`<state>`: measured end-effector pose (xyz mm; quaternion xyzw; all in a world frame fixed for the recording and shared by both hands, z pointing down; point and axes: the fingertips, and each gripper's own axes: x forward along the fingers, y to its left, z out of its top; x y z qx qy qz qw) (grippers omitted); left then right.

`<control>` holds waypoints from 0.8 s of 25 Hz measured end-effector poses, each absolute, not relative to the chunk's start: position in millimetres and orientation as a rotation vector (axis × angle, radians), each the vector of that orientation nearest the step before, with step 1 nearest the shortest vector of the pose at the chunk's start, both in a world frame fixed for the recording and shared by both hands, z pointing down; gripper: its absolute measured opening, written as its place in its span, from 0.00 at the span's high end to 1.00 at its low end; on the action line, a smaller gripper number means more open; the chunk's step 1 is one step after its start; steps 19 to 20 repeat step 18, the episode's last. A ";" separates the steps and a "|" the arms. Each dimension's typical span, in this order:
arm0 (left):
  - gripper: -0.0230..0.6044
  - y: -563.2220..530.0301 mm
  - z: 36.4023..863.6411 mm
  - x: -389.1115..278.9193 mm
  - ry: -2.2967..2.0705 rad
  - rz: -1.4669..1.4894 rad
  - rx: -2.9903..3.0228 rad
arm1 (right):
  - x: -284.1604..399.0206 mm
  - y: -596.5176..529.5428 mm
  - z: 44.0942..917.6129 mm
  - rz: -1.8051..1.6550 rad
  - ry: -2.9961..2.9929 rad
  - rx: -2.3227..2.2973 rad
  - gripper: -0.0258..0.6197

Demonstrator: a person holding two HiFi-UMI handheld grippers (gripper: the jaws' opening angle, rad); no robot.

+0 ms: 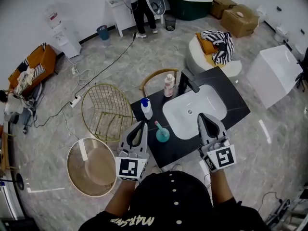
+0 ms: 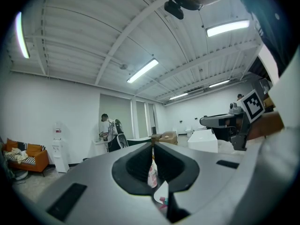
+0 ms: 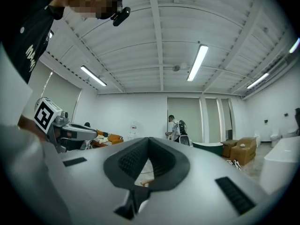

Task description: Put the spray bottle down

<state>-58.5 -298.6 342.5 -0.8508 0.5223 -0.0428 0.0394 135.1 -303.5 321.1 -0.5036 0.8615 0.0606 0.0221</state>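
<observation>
A teal bottle with a pink spray top (image 1: 162, 134) stands on the black counter (image 1: 231, 97), left of the white sink (image 1: 192, 110). A white bottle with a blue cap (image 1: 146, 108) stands behind it. A pink-and-white bottle (image 1: 169, 84) stands beside the black faucet (image 1: 186, 82). My left gripper (image 1: 143, 123) hovers just left of the teal bottle, shut and empty. In the left gripper view its tips (image 2: 153, 146) meet, and the pink-and-white bottle (image 2: 151, 172) shows through the slit. My right gripper (image 1: 202, 115) hangs over the sink's front right, shut and empty (image 3: 149, 139).
A gold wire chair (image 1: 107, 110) and a round tan basket (image 1: 91, 166) stand left of the counter. A wooden chair back (image 1: 156, 76) sits behind it. A white block (image 1: 276, 73) is at the right. A person (image 1: 139, 8) stands far back.
</observation>
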 end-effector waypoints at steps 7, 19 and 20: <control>0.93 -295.4 340.3 -59.6 1.605 -0.129 -2.610 | 133.2 -301.0 319.8 0.189 2.664 -1.566 0.97; 0.93 -295.6 341.6 -54.8 1.591 -0.127 -2.610 | 136.9 -301.1 324.0 0.170 2.664 -1.577 0.97; 0.93 -295.6 341.6 -54.8 1.591 -0.127 -2.610 | 136.9 -301.1 324.0 0.170 2.664 -1.577 0.97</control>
